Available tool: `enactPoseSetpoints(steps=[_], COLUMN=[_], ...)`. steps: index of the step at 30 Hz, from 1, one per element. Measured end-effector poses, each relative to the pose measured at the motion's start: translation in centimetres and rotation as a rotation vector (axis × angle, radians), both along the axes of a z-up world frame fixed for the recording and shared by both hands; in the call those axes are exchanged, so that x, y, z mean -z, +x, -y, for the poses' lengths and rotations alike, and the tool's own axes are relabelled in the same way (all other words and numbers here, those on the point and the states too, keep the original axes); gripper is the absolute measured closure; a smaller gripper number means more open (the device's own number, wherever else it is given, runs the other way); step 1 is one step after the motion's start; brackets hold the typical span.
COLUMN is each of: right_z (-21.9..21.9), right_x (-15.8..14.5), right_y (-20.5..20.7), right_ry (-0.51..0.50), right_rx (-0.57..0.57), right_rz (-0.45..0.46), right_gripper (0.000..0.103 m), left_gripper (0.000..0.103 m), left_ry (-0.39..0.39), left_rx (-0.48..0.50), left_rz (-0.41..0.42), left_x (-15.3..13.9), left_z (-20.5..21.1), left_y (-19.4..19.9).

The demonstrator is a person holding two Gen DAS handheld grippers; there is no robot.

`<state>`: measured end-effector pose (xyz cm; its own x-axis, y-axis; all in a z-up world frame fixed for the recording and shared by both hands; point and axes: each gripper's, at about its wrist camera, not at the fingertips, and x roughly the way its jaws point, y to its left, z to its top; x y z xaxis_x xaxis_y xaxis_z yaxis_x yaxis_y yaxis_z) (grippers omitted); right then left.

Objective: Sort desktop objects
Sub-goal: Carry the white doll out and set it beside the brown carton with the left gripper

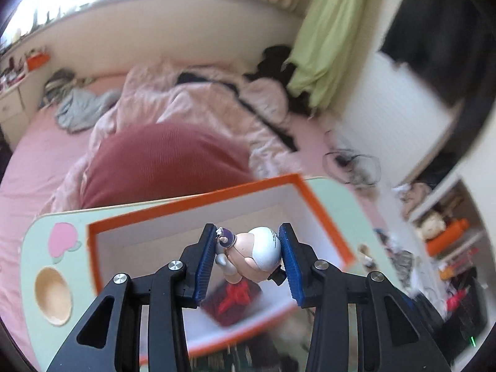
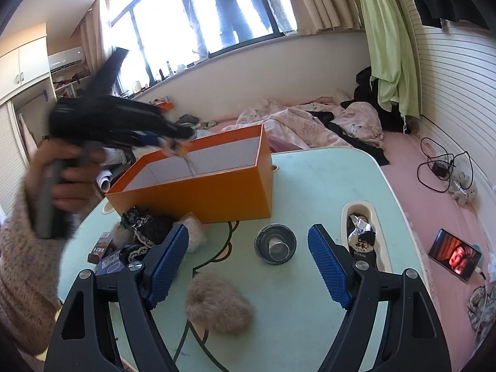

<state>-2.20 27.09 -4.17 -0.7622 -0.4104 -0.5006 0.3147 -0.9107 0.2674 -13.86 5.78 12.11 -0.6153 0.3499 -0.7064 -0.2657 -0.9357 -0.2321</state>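
A bed (image 2: 412, 152) with pink sheets and a rumpled pale quilt (image 1: 198, 105) filled the far part of the room, below a wide window (image 2: 198, 9). Nearer stood the pale green surface (image 2: 310, 186), and on its far left part sat an orange box (image 2: 198, 192), open at the top with pale inner walls. In the left wrist view something dark with a red shape (image 1: 235, 300) lay on the box floor, too blurred to name.

The left gripper (image 1: 248, 263) hung over the open box, its blue pads pinching a small figurine (image 1: 257, 254) with a white rounded body and a purple part near the left pad. In the right wrist view that gripper showed only as a dark blur (image 2: 114, 121) above the box's left end, carried by a hand (image 2: 65, 179) in a speckled knit sleeve.

The right gripper (image 2: 248, 260) hovered over the near part of the surface with its jaws spread wide and nothing between them. Just beyond them lay a round clear lid (image 2: 275, 243). A tan fluffy piece (image 2: 217, 303) lay near, between the jaws' bases. To the left sat a heap of dark lace items and small packets (image 2: 139, 232). To the right, a recess in the surface held a crumpled black wrapper (image 2: 361, 238). A phone (image 2: 454, 255) with a lit screen lay on the bed at far right.
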Motion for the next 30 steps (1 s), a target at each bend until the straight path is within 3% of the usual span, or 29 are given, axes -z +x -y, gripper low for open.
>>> enactPoseSetpoints(steps=[4, 9, 14, 23, 30], right_z=[0.0, 0.0, 0.1, 0.2, 0.2], right_x=[0.0, 0.1, 0.1, 0.1, 0.3], right_y=[0.0, 0.0, -0.1, -0.2, -0.4], right_ry=[0.002, 0.007, 0.01, 0.014, 0.017], right_rx=[0.0, 0.0, 0.001, 0.002, 0.0], right_rz=[0.001, 0.006, 0.012, 0.017, 0.021], right_gripper=[0.024, 0.024, 0.024, 0.024, 0.024], left_gripper=[0.063, 0.063, 0.063, 0.041, 0.04], left_ry=[-0.007, 0.009, 0.053, 0.07, 0.081], left_rx=[0.024, 0.018, -0.022, -0.097, -0.109], left_rz=[-0.012, 0.072, 0.131, 0.135, 0.142], left_x=[0.9, 5.0, 8.6, 9.3, 9.2], left_z=[2.2, 4.7, 6.1, 7.3, 7.5], left_y=[4.5, 6.7, 6.3, 3.9, 2.8])
